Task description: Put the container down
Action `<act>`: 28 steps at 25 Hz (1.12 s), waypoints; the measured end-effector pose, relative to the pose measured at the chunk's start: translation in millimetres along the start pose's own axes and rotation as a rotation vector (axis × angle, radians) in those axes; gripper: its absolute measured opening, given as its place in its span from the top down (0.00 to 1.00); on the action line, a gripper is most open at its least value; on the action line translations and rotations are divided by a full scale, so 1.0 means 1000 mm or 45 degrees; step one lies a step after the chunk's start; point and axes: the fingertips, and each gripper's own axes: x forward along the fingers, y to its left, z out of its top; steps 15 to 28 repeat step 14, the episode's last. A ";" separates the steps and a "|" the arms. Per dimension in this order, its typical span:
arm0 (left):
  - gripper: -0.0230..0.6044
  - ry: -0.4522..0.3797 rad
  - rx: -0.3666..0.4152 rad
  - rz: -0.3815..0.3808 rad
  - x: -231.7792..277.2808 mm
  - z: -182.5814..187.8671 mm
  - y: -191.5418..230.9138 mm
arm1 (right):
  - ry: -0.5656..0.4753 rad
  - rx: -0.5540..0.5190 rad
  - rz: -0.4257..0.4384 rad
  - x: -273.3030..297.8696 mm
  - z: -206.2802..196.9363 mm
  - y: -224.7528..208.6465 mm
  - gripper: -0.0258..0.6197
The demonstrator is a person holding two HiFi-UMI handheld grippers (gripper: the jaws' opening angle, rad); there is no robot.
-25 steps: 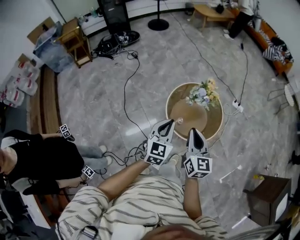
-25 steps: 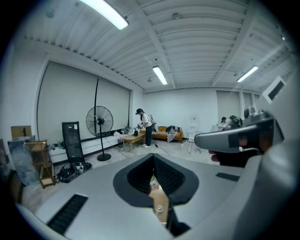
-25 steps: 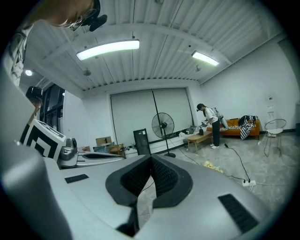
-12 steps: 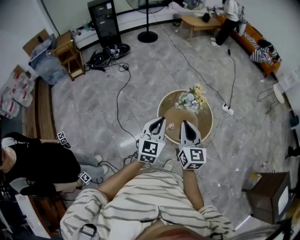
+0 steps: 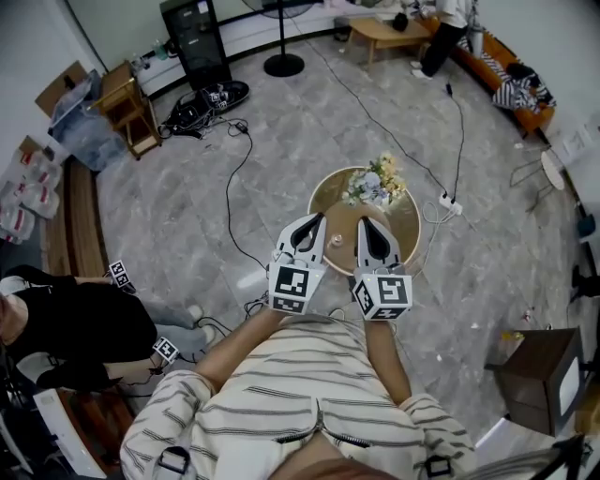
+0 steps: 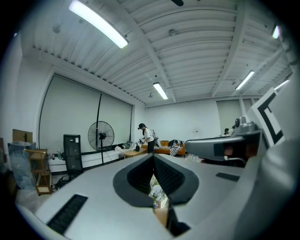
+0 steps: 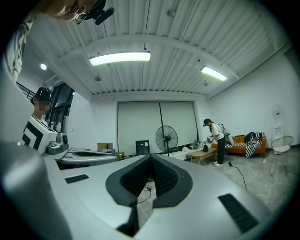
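Note:
My left gripper (image 5: pixel 317 221) and right gripper (image 5: pixel 367 226) are held side by side over the near part of a small round wooden table (image 5: pixel 413 228). Both are shut and hold nothing. A small pale object (image 5: pixel 336 240) stands on the tabletop between them; it is too small to tell what it is. A bunch of flowers (image 5: pixel 373 185) sits on the table's far side. In the left gripper view the jaws (image 6: pixel 153 159) meet, with the flowers (image 6: pixel 157 192) showing below them. In the right gripper view the jaws (image 7: pixel 150 160) also meet on nothing.
Cables run across the grey stone floor to a power strip (image 5: pixel 448 202) by the table. A seated person (image 5: pixel 75 323) is at the left and a dark box (image 5: pixel 534 375) at the right. A fan stand (image 5: pixel 283 64), a low table (image 5: pixel 389 26) and a sofa (image 5: pixel 520 86) lie far back.
The head view has tilted, so the table and both grippers sit a little higher and further left in the picture. Both grippers stay shut, side by side at the table's near edge.

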 end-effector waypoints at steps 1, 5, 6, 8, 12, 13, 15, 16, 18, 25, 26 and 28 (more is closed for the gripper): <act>0.97 -0.011 -0.004 0.000 0.000 0.002 0.000 | -0.014 -0.006 0.000 -0.001 0.002 -0.001 0.95; 0.97 -0.053 0.007 0.010 0.001 0.013 0.001 | -0.045 -0.020 0.010 0.000 0.011 -0.002 0.95; 0.97 -0.058 0.007 0.013 0.000 0.016 0.003 | -0.046 -0.020 0.014 0.001 0.013 0.000 0.95; 0.97 -0.065 0.000 0.015 -0.001 0.021 0.008 | -0.045 -0.023 0.019 0.005 0.017 0.003 0.96; 0.97 -0.071 -0.013 0.026 -0.001 0.022 0.018 | -0.044 -0.025 0.033 0.013 0.020 0.007 0.96; 0.97 -0.074 -0.016 0.030 -0.001 0.022 0.020 | -0.046 -0.026 0.037 0.015 0.020 0.008 0.96; 0.97 -0.076 -0.018 0.033 0.000 0.022 0.022 | -0.048 -0.026 0.041 0.018 0.020 0.009 0.96; 0.97 -0.076 -0.018 0.033 0.000 0.022 0.022 | -0.048 -0.026 0.041 0.018 0.020 0.009 0.96; 0.97 -0.076 -0.018 0.033 0.000 0.022 0.022 | -0.048 -0.026 0.041 0.018 0.020 0.009 0.96; 0.97 -0.076 -0.018 0.033 0.000 0.022 0.022 | -0.048 -0.026 0.041 0.018 0.020 0.009 0.96; 0.97 -0.076 -0.018 0.033 0.000 0.022 0.022 | -0.048 -0.026 0.041 0.018 0.020 0.009 0.96; 0.97 -0.076 -0.018 0.033 0.000 0.022 0.022 | -0.048 -0.026 0.041 0.018 0.020 0.009 0.96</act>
